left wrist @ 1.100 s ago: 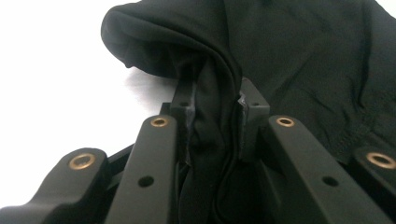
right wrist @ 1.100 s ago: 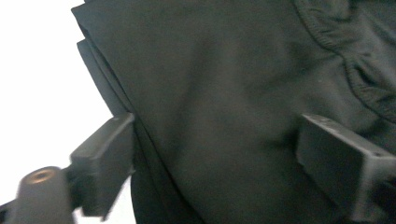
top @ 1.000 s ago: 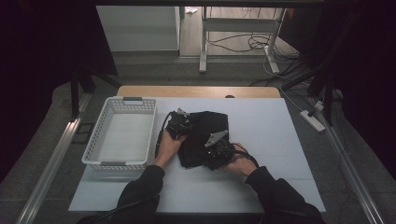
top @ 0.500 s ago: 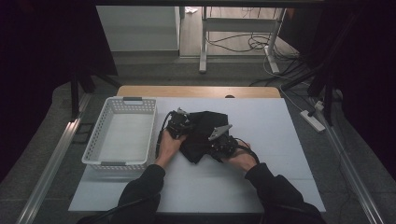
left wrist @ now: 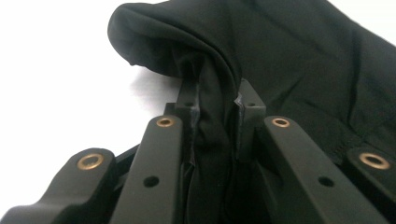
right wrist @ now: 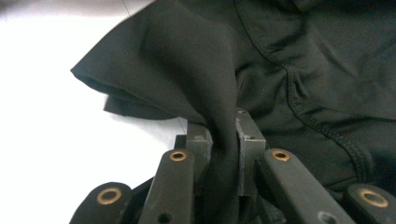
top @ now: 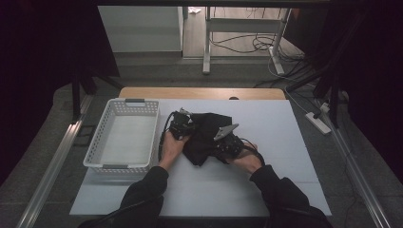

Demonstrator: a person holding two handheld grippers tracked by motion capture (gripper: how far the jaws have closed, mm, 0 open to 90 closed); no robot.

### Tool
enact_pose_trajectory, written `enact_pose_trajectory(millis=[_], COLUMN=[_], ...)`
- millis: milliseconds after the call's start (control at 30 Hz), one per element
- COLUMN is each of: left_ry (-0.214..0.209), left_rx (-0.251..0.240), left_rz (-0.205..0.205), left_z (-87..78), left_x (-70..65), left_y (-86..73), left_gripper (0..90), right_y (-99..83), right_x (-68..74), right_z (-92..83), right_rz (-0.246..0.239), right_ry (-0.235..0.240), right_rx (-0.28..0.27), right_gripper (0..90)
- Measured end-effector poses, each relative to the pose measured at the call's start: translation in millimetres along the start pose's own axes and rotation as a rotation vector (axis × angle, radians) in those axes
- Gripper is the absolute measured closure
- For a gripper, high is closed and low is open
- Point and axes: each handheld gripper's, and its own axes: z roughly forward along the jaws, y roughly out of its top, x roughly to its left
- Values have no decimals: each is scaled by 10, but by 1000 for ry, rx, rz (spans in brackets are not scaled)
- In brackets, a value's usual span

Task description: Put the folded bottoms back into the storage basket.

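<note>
Both the left gripper (left wrist: 215, 109) and right gripper (right wrist: 223, 135) have their jaws clamped on folds of the black garment (top: 205, 133) on the counter (top: 285, 142); a thin pinch could slip out when lifted.

The right tongs (top: 222, 141) have just closed, pinching a fold of the black cloth (top: 205, 133) they earlier only straddled.

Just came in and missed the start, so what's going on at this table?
A person works a black garment on the white table with hand-held tongs. The left tongs are shut on a fold at its left edge. The right tongs have just been closing and now pinch a fold on its right side. The cloth lies bunched between them. A white basket sits empty to the left.
</note>
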Motion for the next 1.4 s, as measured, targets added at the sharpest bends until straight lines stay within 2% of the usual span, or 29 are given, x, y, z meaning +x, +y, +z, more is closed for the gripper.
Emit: enact_pose_trajectory(millis=[367, 767, 1400], left_ry=[4, 7, 24], left_rx=[-28, -70, -75], left_rz=[23, 51, 71], left_z=[-96, -298, -502], left_x=[-45, -94, -48], left_y=[83, 292, 451], left_gripper=[769, 769, 770], right_y=[40, 157, 319], right_x=[12, 48, 65], right_z=[-90, -243, -335], right_rz=[18, 33, 25], right_ry=[12, 27, 36], right_rx=[-27, -102, -165], right_gripper=[806, 807, 807])
